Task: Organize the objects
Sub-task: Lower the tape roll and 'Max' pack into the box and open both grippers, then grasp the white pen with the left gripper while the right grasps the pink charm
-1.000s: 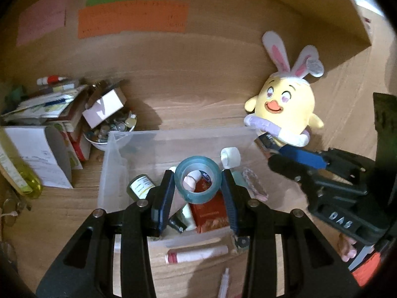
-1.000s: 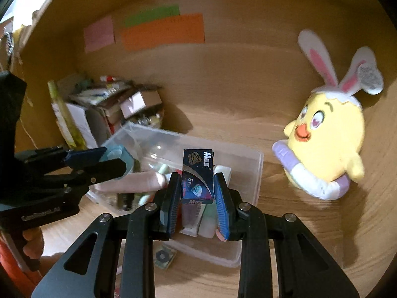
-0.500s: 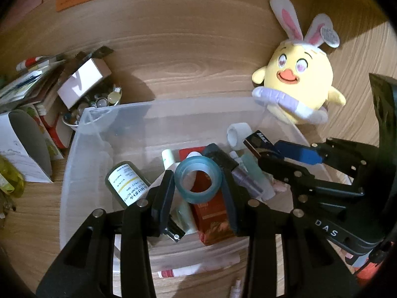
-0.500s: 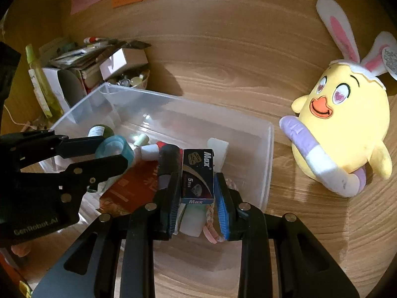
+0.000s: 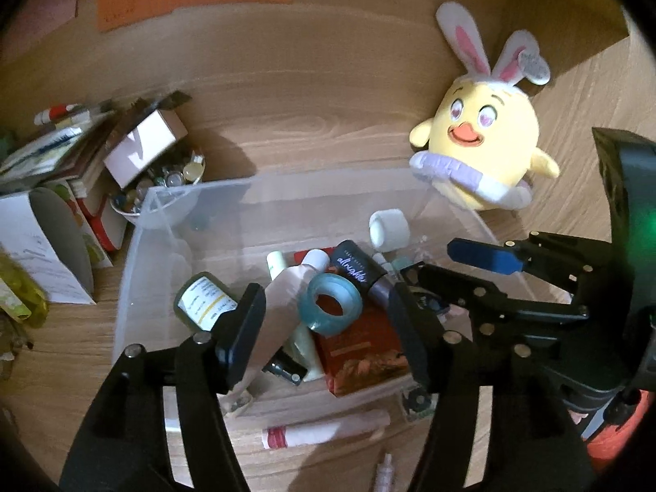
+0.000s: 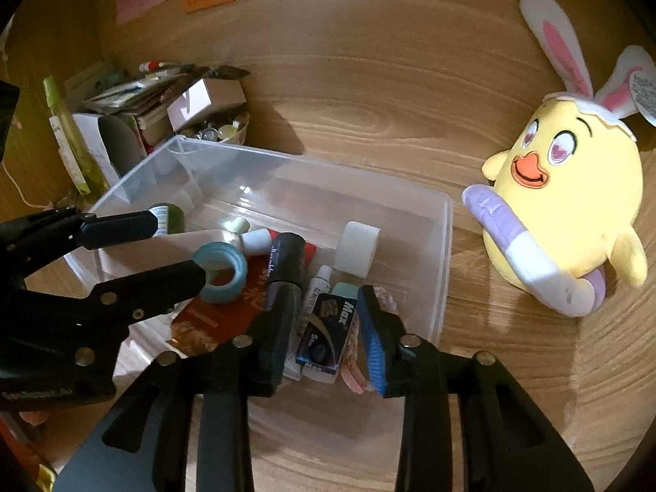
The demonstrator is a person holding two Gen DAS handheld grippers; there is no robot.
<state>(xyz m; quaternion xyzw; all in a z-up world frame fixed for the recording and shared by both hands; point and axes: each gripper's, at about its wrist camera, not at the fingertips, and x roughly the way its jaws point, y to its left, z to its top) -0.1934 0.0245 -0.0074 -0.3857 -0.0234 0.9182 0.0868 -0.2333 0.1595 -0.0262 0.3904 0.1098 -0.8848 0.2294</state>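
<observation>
A clear plastic bin [image 5: 287,180] [image 6: 311,160] on the wooden desk holds several small items. My left gripper [image 5: 326,328] [image 6: 180,248] hangs over the bin with its jaws opening. A teal tape ring [image 5: 334,305] [image 6: 223,272] lies between them on a red packet [image 5: 361,348], touching neither pad. My right gripper [image 6: 326,328] [image 5: 434,270] is over the bin's near right corner, jaws opening too. A small dark "Max" box [image 6: 328,330] sits tilted between its fingers on the items below, with a gap to the left pad.
A yellow plush chick [image 5: 479,143] [image 6: 566,205] with rabbit ears stands right of the bin. Boxes, papers and a bowl of small things [image 5: 164,180] crowd the left. A white tube [image 5: 324,434] lies on the desk in front of the bin. Paper notes hang on the back wall.
Both grippers sank toward the bin. The left jaws spread and let go of the tape ring. The right jaws widened and the box tipped loose between them.
</observation>
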